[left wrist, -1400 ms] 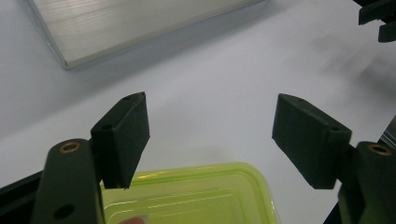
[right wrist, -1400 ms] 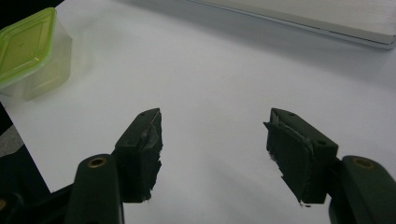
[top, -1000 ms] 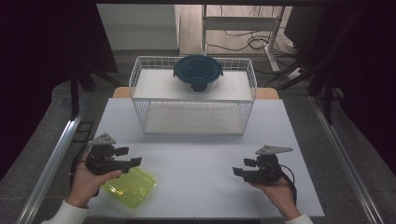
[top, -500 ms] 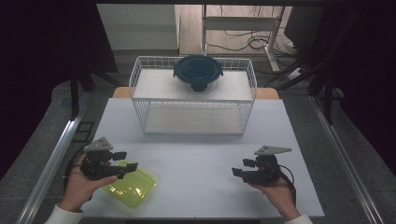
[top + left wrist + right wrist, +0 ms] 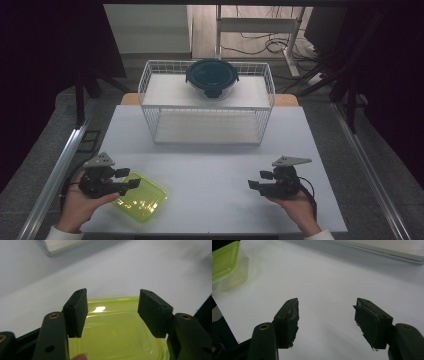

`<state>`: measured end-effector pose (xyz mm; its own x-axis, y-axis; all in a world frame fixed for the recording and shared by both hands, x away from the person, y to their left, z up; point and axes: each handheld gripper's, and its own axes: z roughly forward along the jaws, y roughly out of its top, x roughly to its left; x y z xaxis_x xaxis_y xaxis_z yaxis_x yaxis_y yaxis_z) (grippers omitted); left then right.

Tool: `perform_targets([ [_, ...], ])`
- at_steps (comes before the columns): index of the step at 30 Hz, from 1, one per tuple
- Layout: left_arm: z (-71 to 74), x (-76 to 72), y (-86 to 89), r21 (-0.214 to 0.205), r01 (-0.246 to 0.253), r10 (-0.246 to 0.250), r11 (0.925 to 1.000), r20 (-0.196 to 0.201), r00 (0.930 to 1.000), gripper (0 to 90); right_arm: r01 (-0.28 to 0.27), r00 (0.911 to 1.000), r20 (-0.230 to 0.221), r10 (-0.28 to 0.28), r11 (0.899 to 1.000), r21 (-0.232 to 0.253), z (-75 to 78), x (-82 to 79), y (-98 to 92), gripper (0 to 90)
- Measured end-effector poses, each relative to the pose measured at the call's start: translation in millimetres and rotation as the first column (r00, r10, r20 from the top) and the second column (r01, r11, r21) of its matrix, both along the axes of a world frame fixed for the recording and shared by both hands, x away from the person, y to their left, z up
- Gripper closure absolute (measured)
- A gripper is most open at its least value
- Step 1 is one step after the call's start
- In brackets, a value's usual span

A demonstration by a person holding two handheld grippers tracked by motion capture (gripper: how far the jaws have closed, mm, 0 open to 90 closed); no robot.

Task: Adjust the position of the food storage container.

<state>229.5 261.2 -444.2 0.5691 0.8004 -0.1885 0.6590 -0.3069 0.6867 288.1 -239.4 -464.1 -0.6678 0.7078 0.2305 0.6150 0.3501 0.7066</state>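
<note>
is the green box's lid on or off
On. The green lid sits flat over the clear box, rim to rim. The left gripper hovers over it with its fingers apart; they have just been closing, not yet pressing on it.

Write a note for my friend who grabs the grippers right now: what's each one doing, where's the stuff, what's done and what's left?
Left gripper: jaws have just been closing, now either side of the green box at the table's near left corner; pads not yet pressing.
Right gripper: open, empty, over the table on the right.
Round tub: sits on the wire rack at the far side.
Done: left gripper lined up on the box.
Left: probably close on the box and lift it.
</note>
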Motion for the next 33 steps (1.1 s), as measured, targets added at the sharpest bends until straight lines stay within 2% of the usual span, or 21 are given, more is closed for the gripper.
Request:
perform_targets([
  [6,-0.1,-6.1,3.8,-0.007,0.036,-0.036,0.9993,-0.011,0.9993,52.3,0.000,1.0000,0.000,0.000,1.000,0.000,0.0,0.1,0.4,35.6],
  [13,-5.9,-17.8,4.9,0.022,0.098,-0.097,0.9949,-0.050,0.9940,72.8,0.001,1.0000,-0.003,-0.001,1.000,0.000,0.0,0.2,-0.5,35.6],
  [15,-6.2,-20.1,5.2,0.042,0.119,-0.116,0.9920,-0.064,0.9912,78.5,0.000,1.0000,-0.001,0.000,1.000,0.001,0.2,0.1,-0.3,35.6],
  [19,-6.1,-26.6,5.2,0.049,0.172,-0.168,0.9838,-0.086,0.9821,86.6,-0.002,1.0000,-0.004,0.002,1.000,-0.004,-0.9,0.3,0.8,35.6],
  [24,-14.3,-39.8,3.7,0.069,0.234,-0.225,0.9697,-0.118,0.9671,89.7,0.000,1.0000,-0.005,0.000,1.000,-0.002,-0.4,0.0,1.3,35.5],
  [28,-21.3,-52.1,5.6,0.049,0.253,-0.244,0.9662,-0.141,0.9594,90.0,0.000,0.9999,-0.012,0.000,1.000,-0.004,-2.8,1.0,2.2,35.5],
  [31,-25.8,-58.6,8.4,0.053,0.259,-0.248,0.9643,-0.159,0.9555,90.0,0.003,0.9999,-0.016,-0.003,1.000,-0.002,-2.5,1.0,2.8,35.5],
  [33,-28.4,-61.6,9.3,0.054,0.279,-0.266,0.9589,-0.174,0.9482,90.0,0.004,0.9999,-0.016,-0.004,1.000,0.001,-1.8,1.1,3.1,35.5],
])
